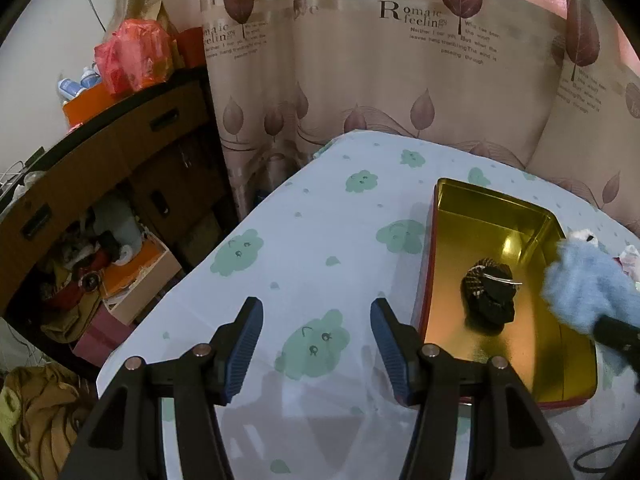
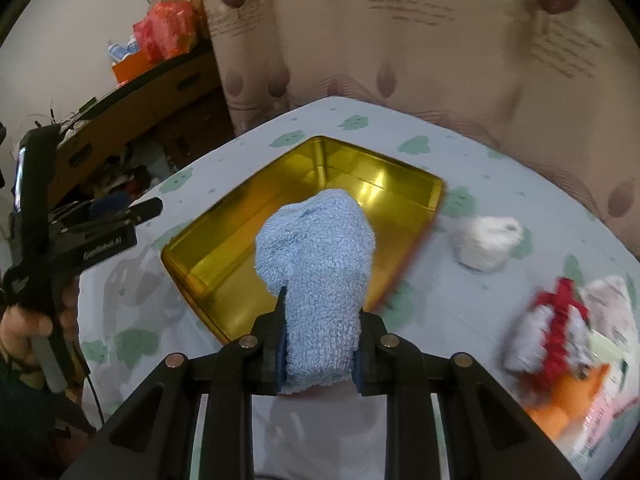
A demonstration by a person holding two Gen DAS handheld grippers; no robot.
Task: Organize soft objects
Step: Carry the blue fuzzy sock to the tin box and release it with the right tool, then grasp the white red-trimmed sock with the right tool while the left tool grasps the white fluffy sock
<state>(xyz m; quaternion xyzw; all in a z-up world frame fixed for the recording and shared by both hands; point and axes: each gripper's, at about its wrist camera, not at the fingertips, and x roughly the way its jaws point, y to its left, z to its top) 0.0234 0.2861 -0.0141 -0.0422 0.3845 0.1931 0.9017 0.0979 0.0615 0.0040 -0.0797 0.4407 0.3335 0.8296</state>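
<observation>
A gold metal tin (image 1: 492,220) (image 2: 320,148) with a red outside lies open on the bed. Inside it rests a dark woven item (image 1: 490,294), hidden in the right wrist view. My right gripper (image 2: 320,332) is shut on a fluffy light blue sock (image 2: 320,264), held over the tin's near edge; the same sock (image 1: 588,284) shows at the right edge of the left wrist view. My left gripper (image 1: 316,344) stands open above the sheet just left of the tin, with nothing between its fingers. A white soft bundle (image 2: 486,242) and a red-and-white knitted piece (image 2: 552,328) lie right of the tin.
The bed sheet (image 1: 304,240) is pale with green cloud faces. A leaf-print curtain (image 1: 360,60) hangs behind. A brown cabinet (image 1: 112,168) and cluttered boxes (image 1: 132,280) stand left of the bed. An orange item (image 2: 564,404) lies at the right. A hand (image 2: 28,324) holds the left gripper.
</observation>
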